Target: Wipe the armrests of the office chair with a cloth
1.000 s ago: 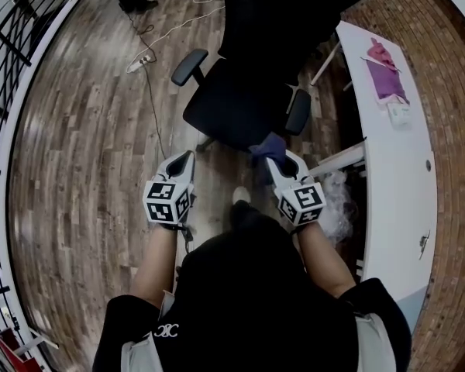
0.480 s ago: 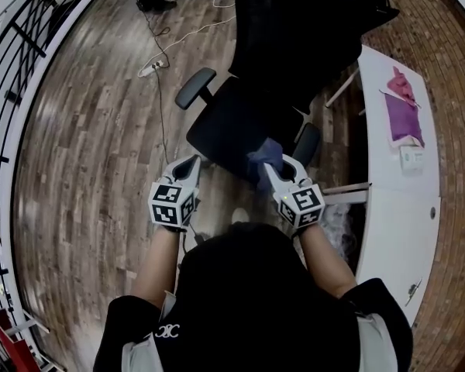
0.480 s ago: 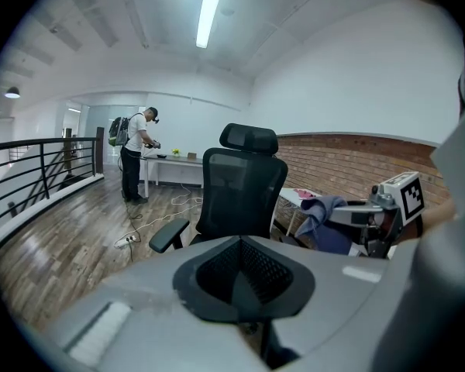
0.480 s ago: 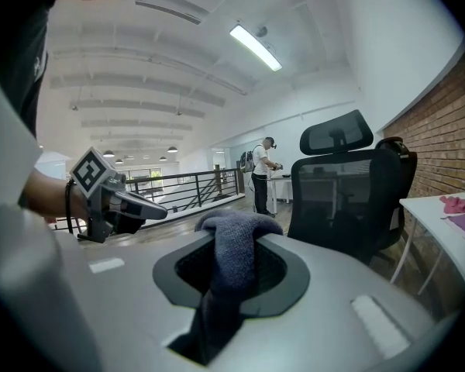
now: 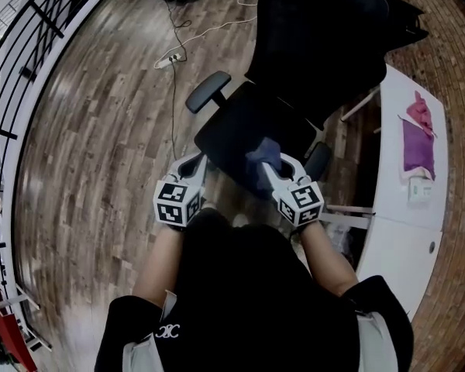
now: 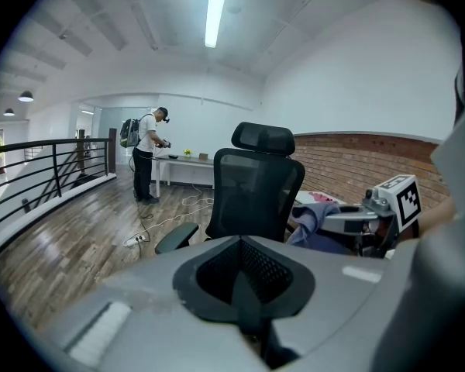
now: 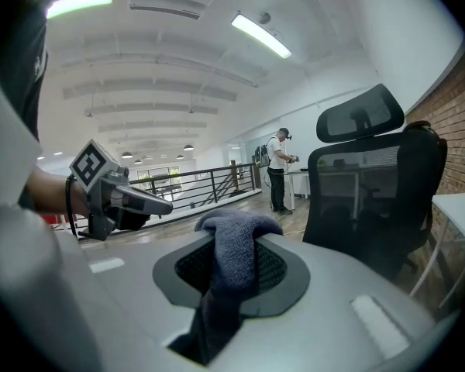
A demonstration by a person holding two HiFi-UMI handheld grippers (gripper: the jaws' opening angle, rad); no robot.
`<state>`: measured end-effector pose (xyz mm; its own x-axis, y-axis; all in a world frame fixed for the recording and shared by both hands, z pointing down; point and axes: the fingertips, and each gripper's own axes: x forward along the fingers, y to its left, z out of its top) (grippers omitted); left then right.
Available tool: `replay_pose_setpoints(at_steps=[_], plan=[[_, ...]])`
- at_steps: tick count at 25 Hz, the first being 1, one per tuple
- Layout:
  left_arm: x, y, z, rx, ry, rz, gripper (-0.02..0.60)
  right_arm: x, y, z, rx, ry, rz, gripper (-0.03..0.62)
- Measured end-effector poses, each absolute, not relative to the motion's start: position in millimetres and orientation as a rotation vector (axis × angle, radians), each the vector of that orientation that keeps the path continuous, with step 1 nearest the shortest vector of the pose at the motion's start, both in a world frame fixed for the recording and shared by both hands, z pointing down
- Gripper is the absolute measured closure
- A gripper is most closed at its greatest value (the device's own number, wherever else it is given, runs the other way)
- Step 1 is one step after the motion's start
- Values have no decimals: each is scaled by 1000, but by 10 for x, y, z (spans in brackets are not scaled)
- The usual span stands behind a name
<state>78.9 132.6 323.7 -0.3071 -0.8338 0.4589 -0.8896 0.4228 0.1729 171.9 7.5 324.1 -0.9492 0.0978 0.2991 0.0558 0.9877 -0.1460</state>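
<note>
A black office chair [image 5: 256,126] stands just ahead of me, its back [image 5: 318,37] far from me. Its left armrest [image 5: 208,91] sticks out at the left and its right armrest [image 5: 318,161] is beside the desk. My right gripper [image 5: 270,167] is shut on a blue-grey cloth [image 5: 262,156] over the seat's front right edge. In the right gripper view the cloth [image 7: 234,250] hangs between the jaws, with the chair [image 7: 372,192] to its right. My left gripper [image 5: 194,163] is shut and holds nothing, near the seat's front left corner; its own view shows the chair [image 6: 256,180].
A white desk [image 5: 403,223] runs along the right, with a purple cloth [image 5: 418,146] on it. A power strip and its cable [image 5: 169,60] lie on the wooden floor left of the chair. A black railing [image 5: 23,60] bounds the far left. A person [image 6: 147,161] stands far off.
The view has drawn closer to the chair. Both grippers now sit at the seat's front edge, the right one still carrying the cloth. The desk has slid toward the right edge.
</note>
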Motion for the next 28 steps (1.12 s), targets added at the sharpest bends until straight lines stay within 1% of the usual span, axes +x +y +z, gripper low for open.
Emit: replay_pose_setpoints(at_steps=[7, 13, 21, 28], plan=[[445, 1287, 3326, 1409, -2227, 136, 575, 1408, -14, 3354, -147, -2793, 185, 520], [17, 1164, 3445, 1433, -2179, 122, 575, 1000, -108, 3444, -110, -2764, 193, 520], [-822, 923, 3630, 1528, -2080, 144, 575, 228, -272, 3710, 24, -2694, 217, 520], [-1521, 705, 3695, 1645, -1947, 130, 575, -554, -294, 3750, 157, -2657, 243, 520]])
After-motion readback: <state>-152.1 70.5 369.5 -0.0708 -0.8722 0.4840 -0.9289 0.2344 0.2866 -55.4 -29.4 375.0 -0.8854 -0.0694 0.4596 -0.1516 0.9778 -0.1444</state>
